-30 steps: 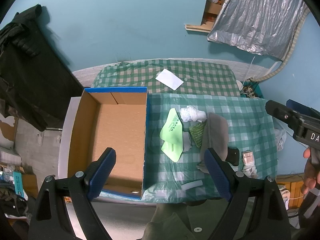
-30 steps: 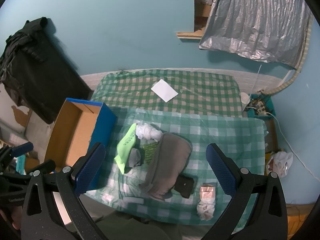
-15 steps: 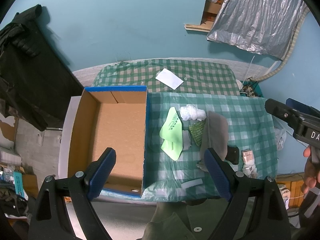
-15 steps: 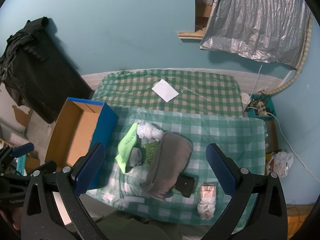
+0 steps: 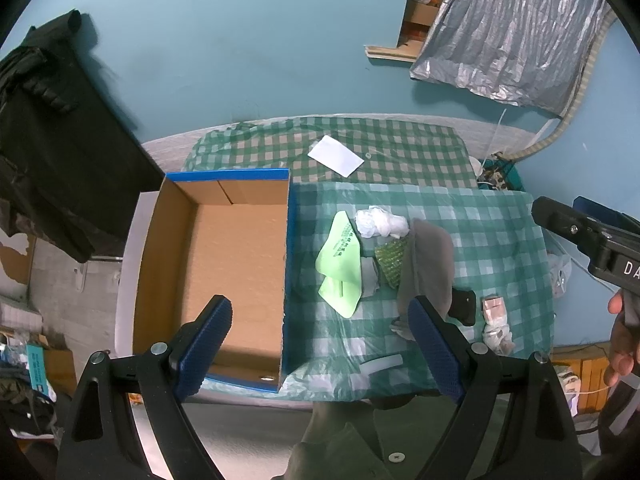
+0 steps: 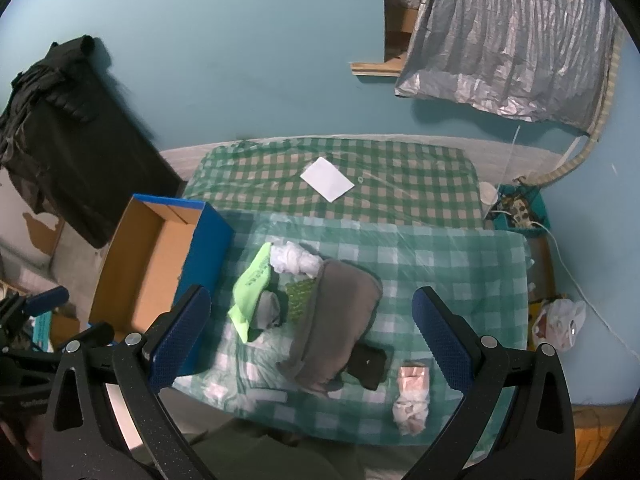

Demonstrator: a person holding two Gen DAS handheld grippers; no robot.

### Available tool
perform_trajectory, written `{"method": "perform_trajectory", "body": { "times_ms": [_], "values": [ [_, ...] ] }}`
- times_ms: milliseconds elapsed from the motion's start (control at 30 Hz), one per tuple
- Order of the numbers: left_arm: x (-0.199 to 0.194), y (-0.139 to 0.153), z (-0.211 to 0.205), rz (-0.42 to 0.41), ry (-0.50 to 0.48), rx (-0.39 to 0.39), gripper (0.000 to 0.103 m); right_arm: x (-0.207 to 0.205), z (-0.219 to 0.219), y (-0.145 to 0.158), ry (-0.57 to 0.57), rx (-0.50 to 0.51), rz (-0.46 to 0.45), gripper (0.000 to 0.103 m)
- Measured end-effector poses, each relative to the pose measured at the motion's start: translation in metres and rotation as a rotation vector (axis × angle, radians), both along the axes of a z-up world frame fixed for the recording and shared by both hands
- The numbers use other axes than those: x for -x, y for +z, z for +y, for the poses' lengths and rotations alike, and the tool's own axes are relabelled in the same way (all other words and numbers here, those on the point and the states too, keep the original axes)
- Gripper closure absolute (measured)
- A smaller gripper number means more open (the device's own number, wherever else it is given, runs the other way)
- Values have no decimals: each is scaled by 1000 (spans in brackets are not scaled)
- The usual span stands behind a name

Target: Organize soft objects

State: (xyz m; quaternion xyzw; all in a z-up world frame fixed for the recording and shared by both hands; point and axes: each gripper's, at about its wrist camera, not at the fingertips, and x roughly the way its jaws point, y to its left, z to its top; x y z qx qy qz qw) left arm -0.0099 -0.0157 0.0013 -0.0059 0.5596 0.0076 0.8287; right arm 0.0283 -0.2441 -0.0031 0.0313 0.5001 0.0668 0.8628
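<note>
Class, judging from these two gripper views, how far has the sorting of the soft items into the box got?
Nothing looks done: the cardboard box is empty. Nothing is in hand either; the left gripper and right gripper both hang open above the table. Left: the green sock, white bundle, grey cloth and the rest on the checked tablecloth.

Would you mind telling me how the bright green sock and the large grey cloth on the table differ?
The bright green sock is neon with dark printed lettering; the grey cloth is plain and dull. The sock is the smaller, narrower piece; the cloth is clearly the biggest item there. The sock lies nearer the cardboard box; the cloth partly covers a black item. Both lie loose on the checked tablecloth, ungripped.
</note>
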Motion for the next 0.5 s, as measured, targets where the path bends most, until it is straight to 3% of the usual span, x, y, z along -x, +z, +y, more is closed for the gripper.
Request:
{"method": "perform_trajectory", "body": {
  "times_ms": [500],
  "values": [
    [-9,-11,-21,35,-41,3,12,9,-28,-8,-46,-16,33,2]
  ]
}}
